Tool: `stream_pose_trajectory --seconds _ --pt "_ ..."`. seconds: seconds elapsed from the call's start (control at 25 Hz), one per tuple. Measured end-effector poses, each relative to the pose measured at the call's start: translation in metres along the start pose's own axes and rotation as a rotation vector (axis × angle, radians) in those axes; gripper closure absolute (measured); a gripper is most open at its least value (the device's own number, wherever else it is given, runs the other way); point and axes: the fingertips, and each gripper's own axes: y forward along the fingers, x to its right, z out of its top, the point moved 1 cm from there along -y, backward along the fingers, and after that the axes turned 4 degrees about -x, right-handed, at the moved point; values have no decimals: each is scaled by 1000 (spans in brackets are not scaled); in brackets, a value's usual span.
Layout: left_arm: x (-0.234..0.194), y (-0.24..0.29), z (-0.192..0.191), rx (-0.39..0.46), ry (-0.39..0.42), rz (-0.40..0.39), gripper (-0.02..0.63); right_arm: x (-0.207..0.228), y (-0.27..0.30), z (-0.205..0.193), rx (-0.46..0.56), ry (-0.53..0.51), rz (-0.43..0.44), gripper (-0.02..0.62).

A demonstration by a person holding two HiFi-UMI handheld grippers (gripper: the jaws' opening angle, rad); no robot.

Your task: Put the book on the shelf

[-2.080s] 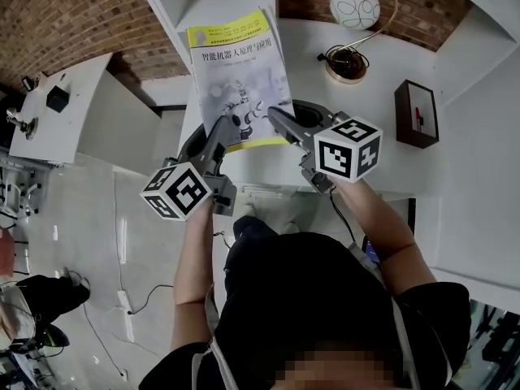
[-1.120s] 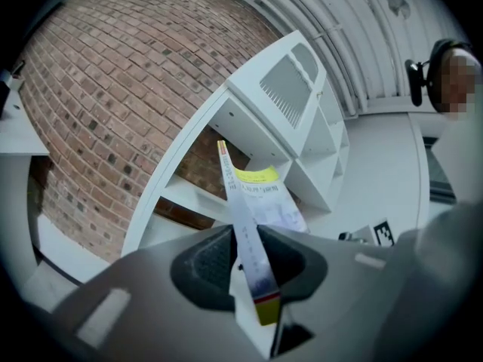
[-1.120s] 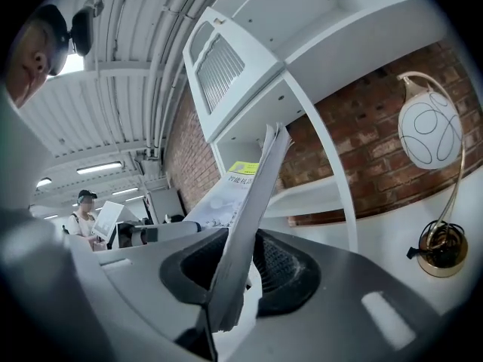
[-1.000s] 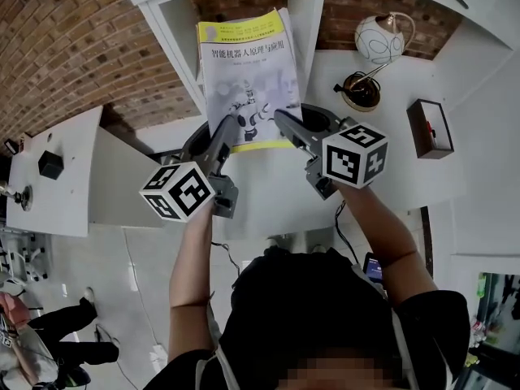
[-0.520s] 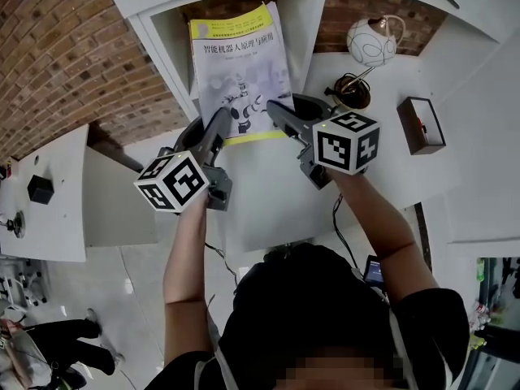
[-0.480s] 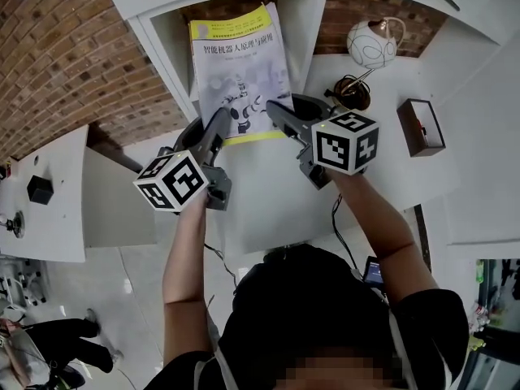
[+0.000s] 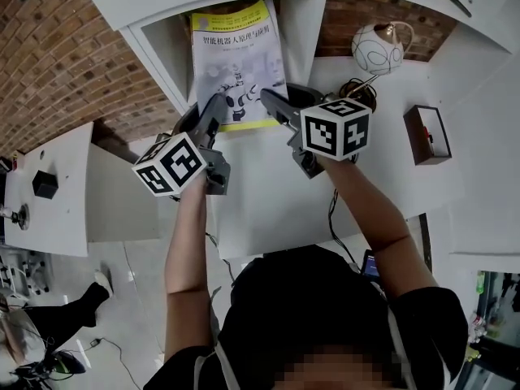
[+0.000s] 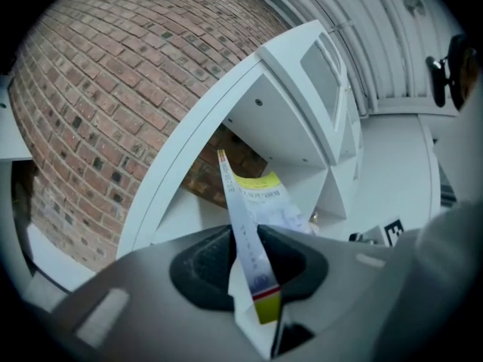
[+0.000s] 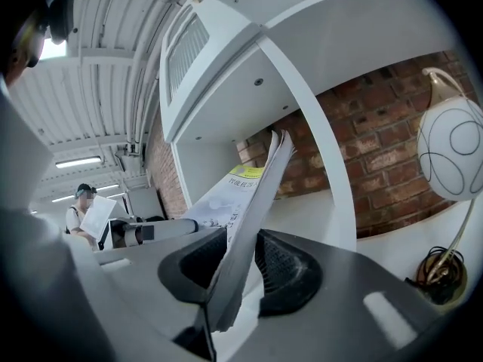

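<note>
A thin book [image 7: 236, 55] with a yellow and white cover is held by its lower edge between both grippers. Its top end reaches into the open compartment of the white shelf [image 7: 305, 23]. My left gripper [image 7: 213, 110] is shut on the book's lower left edge. In the left gripper view the book [image 8: 245, 217] stands edge-on between the pads of this gripper [image 8: 245, 261]. My right gripper [image 7: 272, 104] has the lower right edge between its pads, and its jaws are opening slightly. In the right gripper view the book [image 9: 253, 194] still touches the pads of that gripper [image 9: 241, 268].
A round white lamp [image 7: 378, 47] on a curved brass stand sits on the white surface right of the compartment. A dark box [image 7: 428, 135] lies further right. A brick wall [image 7: 65, 63] runs behind the shelf. The shelf's upright divider [image 9: 317, 172] stands just right of the book.
Both grippers have carried the book forward and up. Its top end now sits deeper inside the shelf compartment than a second ago.
</note>
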Motion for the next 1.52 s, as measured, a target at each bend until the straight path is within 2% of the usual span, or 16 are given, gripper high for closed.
stream_pose_trajectory --seconds 0.36,0.88,1.4,1.52 --pt "-19 10 5 11 -36 76 511 8 21 6 -34 10 -37 469" --pt "-31 20 1 -84 0 136 482 18 35 10 -77 -3 -95 456" --pt "-39 24 -4 -160 -38 133 456 21 38 12 -89 -66 -153 439" --pt "-40 25 -5 -166 -43 135 450 25 35 18 -80 -123 -207 422"
